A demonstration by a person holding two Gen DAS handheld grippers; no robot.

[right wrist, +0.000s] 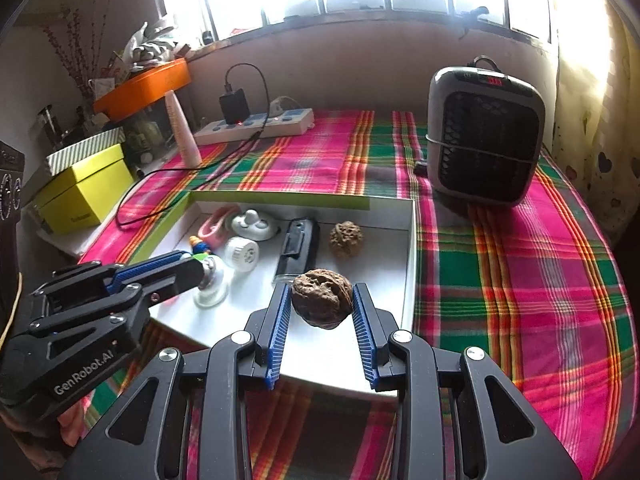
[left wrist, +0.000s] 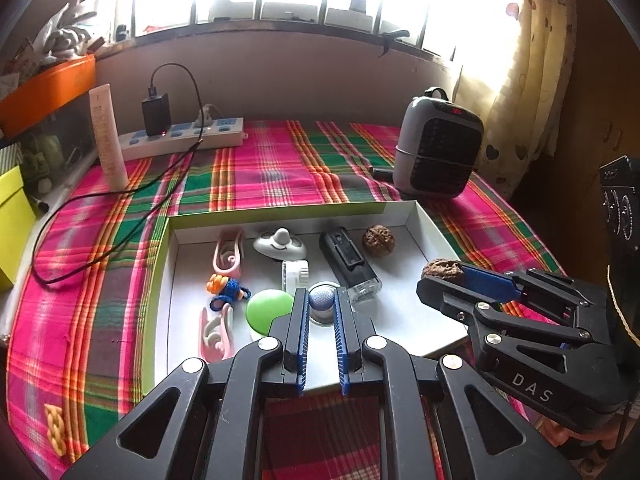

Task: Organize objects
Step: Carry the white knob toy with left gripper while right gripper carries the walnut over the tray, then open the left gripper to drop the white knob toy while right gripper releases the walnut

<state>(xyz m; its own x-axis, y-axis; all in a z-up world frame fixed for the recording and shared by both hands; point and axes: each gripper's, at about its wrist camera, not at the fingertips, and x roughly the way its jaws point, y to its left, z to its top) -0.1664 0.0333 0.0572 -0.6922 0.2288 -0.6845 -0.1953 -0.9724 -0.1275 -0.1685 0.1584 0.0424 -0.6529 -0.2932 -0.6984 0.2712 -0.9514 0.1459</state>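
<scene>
Item: walnut (right wrist: pixel 322 304), brown, deeply wrinkled shell.
Location: clamped between the two blue ribbed pads of the right gripper (right wrist: pixel 322 308), near their tips, over the near part of the white box (right wrist: pixel 412 240).
Grip: jaws partly closed on the shell's widest sides; the nut bulges above and below the pads.
Handling, judged: light, rigid, rough enough to resist slipping, but round, so it could roll once let go. Best taken across the middle, as here.
Companion: second walnut (right wrist: pixel 346 239), ahead of the fingertips, on the box floor.

Item: small knob-like piece (left wrist: pixel 321 306), grey-blue cap, clear base.
Location: pinched between the left gripper (left wrist: pixel 321 304) pads, jaws fully closed on it.
Handling, judged: light, hard, smooth; possibly slippery.
</scene>
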